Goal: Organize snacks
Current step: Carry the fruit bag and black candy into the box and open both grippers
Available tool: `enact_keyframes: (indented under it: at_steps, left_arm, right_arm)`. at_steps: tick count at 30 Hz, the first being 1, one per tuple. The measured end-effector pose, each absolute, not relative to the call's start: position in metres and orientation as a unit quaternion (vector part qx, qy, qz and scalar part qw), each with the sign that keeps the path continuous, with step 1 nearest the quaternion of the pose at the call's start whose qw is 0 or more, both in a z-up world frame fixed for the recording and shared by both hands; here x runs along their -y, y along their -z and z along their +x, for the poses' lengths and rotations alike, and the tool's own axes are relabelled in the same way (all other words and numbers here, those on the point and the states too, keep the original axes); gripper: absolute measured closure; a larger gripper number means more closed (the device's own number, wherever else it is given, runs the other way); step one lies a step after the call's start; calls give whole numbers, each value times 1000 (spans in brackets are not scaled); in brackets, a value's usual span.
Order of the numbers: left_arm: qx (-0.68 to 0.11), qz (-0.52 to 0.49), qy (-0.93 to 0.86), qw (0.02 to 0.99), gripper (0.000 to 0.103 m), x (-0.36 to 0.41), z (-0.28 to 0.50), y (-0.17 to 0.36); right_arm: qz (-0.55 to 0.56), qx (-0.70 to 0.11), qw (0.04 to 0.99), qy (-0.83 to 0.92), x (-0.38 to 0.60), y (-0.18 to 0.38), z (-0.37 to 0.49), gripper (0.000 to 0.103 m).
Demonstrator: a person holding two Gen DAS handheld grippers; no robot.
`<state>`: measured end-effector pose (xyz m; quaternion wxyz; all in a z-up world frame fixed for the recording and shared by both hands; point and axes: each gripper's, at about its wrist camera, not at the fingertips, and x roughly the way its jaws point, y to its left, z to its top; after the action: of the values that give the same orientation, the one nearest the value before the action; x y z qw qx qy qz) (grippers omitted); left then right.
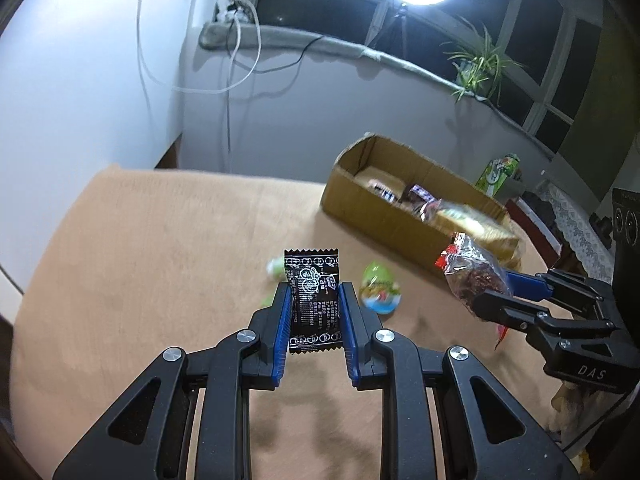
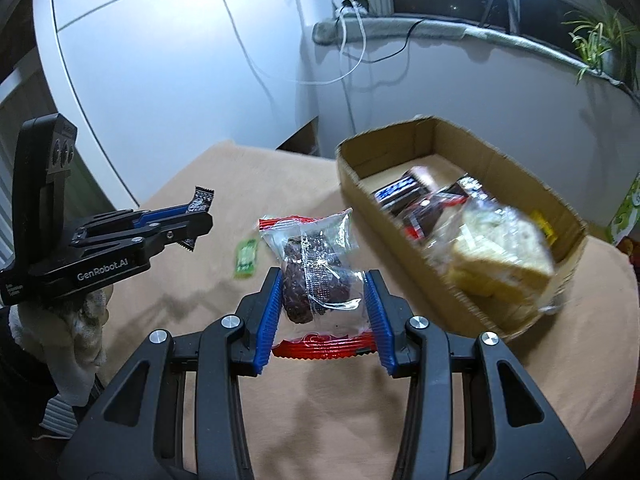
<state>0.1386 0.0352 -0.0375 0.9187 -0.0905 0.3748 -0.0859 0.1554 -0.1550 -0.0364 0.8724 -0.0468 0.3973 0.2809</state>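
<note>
My left gripper [image 1: 314,294] is shut on a small black candy packet [image 1: 313,296] with white print, held upright above the tan tabletop [image 1: 140,280]. My right gripper [image 2: 324,280] is shut on a clear bag of dark dried fruit [image 2: 316,276] with red sealed ends. In the left wrist view that bag [image 1: 474,272] hangs at the right in the right gripper [image 1: 496,292]. In the right wrist view the left gripper [image 2: 196,216] shows at the left with the black packet [image 2: 199,203]. An open cardboard box [image 2: 352,184] stands beyond, holding wrapped snacks and bagged bread [image 2: 504,260].
On the tabletop lie a green-and-blue egg-shaped snack [image 1: 380,290] and a small green packet [image 2: 246,260]. The cardboard box [image 1: 352,196] sits toward the far right. A green carton [image 1: 498,172] stands behind it. A window sill with a plant [image 1: 480,64] and cables lines the wall.
</note>
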Motion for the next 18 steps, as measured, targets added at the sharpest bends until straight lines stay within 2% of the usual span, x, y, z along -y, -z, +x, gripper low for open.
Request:
enact_keyframes:
  at_steps: [18]
  left_arm:
    - [-331,-47,121,934,82,10,168,-6]
  right_arm:
    - [-34,-366,896,-248,194,0,188,60]
